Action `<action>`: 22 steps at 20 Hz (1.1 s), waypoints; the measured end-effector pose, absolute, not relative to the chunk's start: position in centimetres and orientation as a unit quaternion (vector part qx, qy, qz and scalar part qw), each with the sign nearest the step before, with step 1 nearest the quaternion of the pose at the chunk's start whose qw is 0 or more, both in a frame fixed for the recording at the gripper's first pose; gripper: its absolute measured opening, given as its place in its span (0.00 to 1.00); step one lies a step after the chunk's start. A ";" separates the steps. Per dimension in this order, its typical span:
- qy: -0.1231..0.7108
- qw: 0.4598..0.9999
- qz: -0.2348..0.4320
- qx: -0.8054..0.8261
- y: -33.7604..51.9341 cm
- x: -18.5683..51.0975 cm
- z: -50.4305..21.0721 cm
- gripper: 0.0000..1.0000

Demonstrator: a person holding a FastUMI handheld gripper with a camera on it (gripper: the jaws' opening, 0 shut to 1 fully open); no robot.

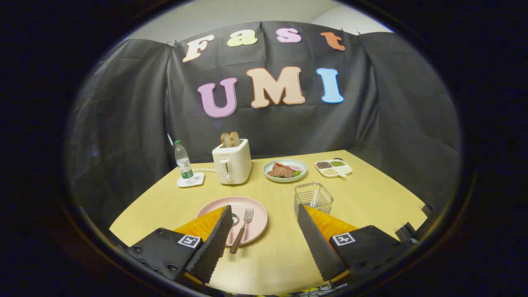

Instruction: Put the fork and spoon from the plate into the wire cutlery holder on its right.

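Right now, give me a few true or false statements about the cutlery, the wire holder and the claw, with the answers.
1. The fork lies on the pink plate. True.
2. The wire cutlery holder already holds the fork. False: it looks empty.
3. The claw is open, holding nothing. True.
4. The spoon lies on the table beside the toaster. False: it lies on the plate, partly behind a claw finger.

My claw [264, 208] hangs wide open above the counter [371, 202]. A fork [243, 227] and a spoon [234, 218] lie on the pink plate [258, 210] between my fingers; the wire cutlery holder [313, 197] stands empty to its right.
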State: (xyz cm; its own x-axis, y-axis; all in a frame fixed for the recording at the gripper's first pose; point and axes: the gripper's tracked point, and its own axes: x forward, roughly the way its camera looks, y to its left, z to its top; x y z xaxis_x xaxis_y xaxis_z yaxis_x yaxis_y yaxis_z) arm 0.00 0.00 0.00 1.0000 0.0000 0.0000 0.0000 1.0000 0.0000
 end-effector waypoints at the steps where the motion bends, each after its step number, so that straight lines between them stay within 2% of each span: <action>1: 0.001 1.000 -0.003 -0.001 0.1 0.1 -0.1 0.99; 15: 0.021 0.999 -0.036 -0.026 1.1 -0.4 -1.5 0.99; 22: 0.034 0.999 -0.024 -0.028 2.4 0.6 -2.8 0.99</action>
